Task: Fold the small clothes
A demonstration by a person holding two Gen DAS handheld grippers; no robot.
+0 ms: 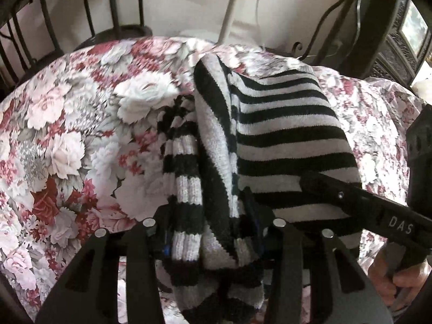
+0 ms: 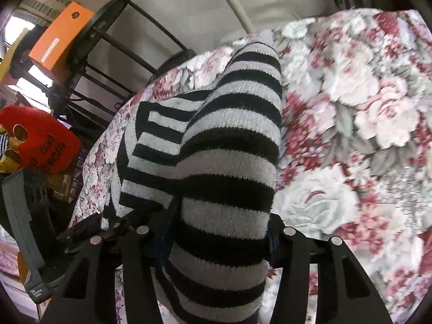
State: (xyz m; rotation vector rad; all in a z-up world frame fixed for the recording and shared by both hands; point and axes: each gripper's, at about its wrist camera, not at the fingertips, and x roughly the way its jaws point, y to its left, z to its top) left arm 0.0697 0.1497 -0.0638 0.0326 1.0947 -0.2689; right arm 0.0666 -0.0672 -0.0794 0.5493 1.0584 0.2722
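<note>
Left gripper clamped on bunched black-and-white striped knit sweater. Right gripper clamped on sweater fold. Garment draped over floral bedspread.

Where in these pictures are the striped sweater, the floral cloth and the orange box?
striped sweater [image 1: 283, 135]: left wrist view, on its flat striped body.
floral cloth [image 1: 67, 140]: left wrist view, on a bare patch of roses.
orange box [image 2: 60, 36]: right wrist view, on its broad orange face.
</note>
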